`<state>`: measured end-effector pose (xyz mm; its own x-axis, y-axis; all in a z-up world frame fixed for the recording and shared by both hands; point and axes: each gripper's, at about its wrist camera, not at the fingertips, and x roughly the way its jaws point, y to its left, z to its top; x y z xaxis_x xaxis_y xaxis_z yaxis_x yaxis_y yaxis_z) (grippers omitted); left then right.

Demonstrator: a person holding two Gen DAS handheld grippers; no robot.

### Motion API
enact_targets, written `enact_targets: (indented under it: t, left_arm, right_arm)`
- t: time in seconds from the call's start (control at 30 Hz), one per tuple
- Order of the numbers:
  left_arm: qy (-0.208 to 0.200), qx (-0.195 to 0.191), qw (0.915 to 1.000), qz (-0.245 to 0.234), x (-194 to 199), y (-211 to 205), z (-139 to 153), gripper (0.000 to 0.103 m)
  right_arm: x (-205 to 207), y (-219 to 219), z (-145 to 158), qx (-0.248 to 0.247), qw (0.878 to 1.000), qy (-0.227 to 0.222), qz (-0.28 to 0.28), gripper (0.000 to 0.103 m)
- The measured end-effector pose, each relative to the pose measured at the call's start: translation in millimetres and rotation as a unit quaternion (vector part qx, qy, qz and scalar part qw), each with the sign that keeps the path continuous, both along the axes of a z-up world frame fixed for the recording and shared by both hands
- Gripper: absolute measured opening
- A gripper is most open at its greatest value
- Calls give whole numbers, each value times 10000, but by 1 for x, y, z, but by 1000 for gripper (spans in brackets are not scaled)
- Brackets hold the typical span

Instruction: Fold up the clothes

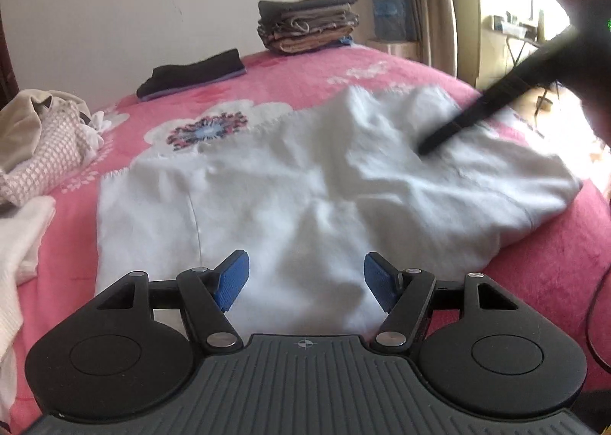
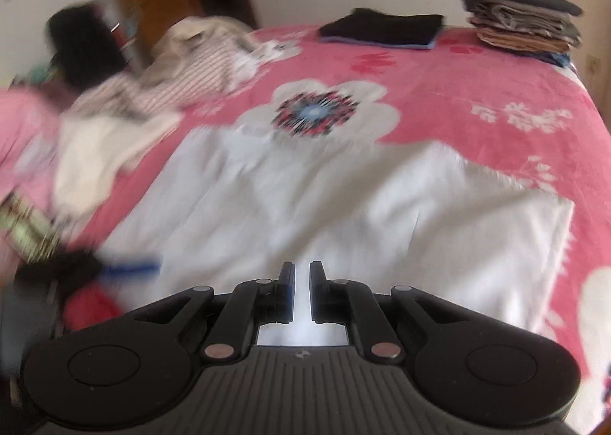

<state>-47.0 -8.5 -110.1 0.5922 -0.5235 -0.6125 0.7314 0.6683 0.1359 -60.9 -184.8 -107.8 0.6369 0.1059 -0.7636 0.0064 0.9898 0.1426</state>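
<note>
White garment spread mid-bed, rumpled toward the right edge. Left claw wide above the near hem; right claw narrow, seemingly empty. Best smoothed flat, with edges aligned, before any fold.

white garment: 1 | folded stacks: 2 | unfolded heap: 1
</note>
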Motion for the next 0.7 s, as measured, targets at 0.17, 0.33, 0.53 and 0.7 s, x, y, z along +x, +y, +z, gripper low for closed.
enact_targets:
  t: [0.17,0.33,0.53,0.7]
  left_arm:
    - [103,431,9990,13,6,-13,-18,67]
    - [108,357,9993,86,2,-10,-13,67]
    - [183,375,9989,205,3,-4,-14,67]
    - [216,383,9988,238,6,-6,-14,67]
  right_arm:
    - [-42,11,7,-287,9987,157,393,8]
    - [-42,19,-6,-1003,9944,319,112,8]
    - [-55,-18,3,-1301,9871,435,-826,8]
    - [-65,-56,10,-646,9832,344,-1672,8]
